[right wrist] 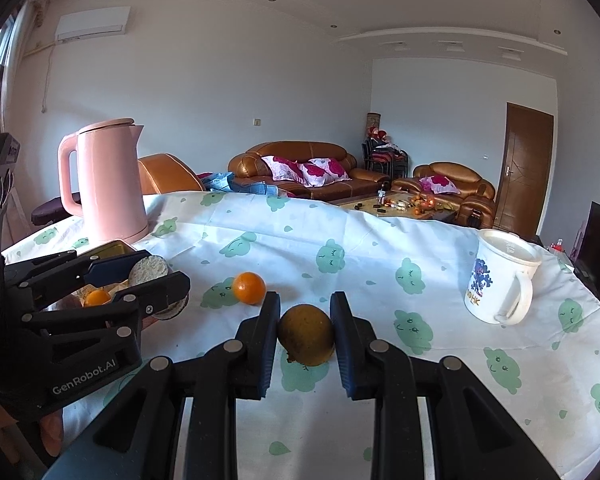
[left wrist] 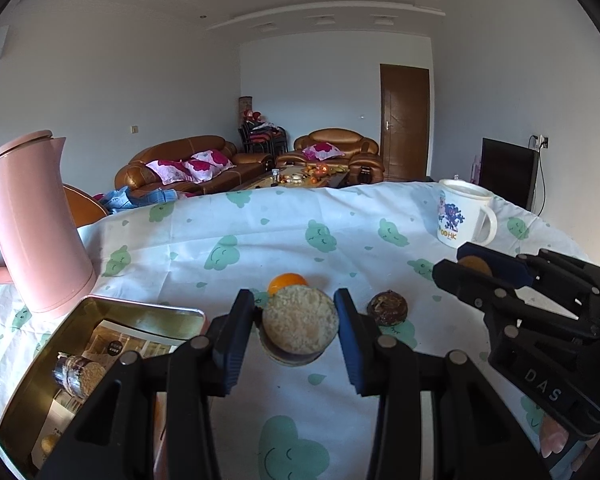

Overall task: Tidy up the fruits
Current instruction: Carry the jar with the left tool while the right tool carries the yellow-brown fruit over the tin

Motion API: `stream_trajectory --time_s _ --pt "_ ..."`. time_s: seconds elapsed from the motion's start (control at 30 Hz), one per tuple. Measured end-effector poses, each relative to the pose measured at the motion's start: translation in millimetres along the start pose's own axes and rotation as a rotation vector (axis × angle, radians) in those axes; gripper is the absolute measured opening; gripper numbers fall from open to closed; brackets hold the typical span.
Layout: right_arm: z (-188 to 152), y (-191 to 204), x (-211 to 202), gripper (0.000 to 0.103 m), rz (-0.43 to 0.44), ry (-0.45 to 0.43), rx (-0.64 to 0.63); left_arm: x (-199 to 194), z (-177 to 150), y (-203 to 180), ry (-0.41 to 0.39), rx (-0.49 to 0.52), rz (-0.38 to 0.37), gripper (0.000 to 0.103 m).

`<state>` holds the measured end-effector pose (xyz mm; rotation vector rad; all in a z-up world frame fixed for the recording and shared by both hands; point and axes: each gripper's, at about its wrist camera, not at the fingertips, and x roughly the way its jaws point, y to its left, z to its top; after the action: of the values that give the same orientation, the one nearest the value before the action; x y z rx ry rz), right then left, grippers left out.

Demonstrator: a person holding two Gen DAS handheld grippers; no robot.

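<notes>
My left gripper (left wrist: pixel 296 320) is shut on a round piece (left wrist: pixel 300 326) with a crumbly beige top and a dark rim, held just right of the gold tin (left wrist: pixel 140 312). A similar crumb-topped piece (left wrist: pixel 78 374) lies inside the tin. A bright orange (left wrist: pixel 287 282) sits on the cloth behind, and a dark brown wrinkled fruit (left wrist: pixel 387 307) to its right. My right gripper (right wrist: pixel 306 320) is shut on a dull orange-brown fruit (right wrist: pixel 306 334) low over the cloth. The orange (right wrist: pixel 249 288) lies to its left, beside the left gripper (right wrist: pixel 162 276). A small orange fruit (right wrist: pixel 97 297) shows under the left gripper's fingers.
A pink kettle (right wrist: pixel 108 184) stands at the back left behind the tin (right wrist: pixel 116 246). A white printed mug (right wrist: pixel 500 280) stands at the right. The table carries a white cloth (right wrist: pixel 380 248) with green clouds. Sofas and a low table are beyond its far edge.
</notes>
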<state>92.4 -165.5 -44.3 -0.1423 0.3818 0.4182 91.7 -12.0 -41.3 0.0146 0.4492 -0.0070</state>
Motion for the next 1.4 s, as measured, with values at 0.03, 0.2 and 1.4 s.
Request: stream_trajectory --time_s 0.03,0.2,1.4 --pt "0 4 1 0.028 0.007 0.002 -0.006 -1 0 2 0.0 -0.001 0.003 0.043" --pt "3 23 5 0.028 0.043 0.007 -0.034 -9 -3 14 -0.004 -0.008 0.02 0.043" --pt "34 110 21 0.028 0.184 0.014 -0.162 -55 -5 94 -0.028 -0.074 0.164 0.043"
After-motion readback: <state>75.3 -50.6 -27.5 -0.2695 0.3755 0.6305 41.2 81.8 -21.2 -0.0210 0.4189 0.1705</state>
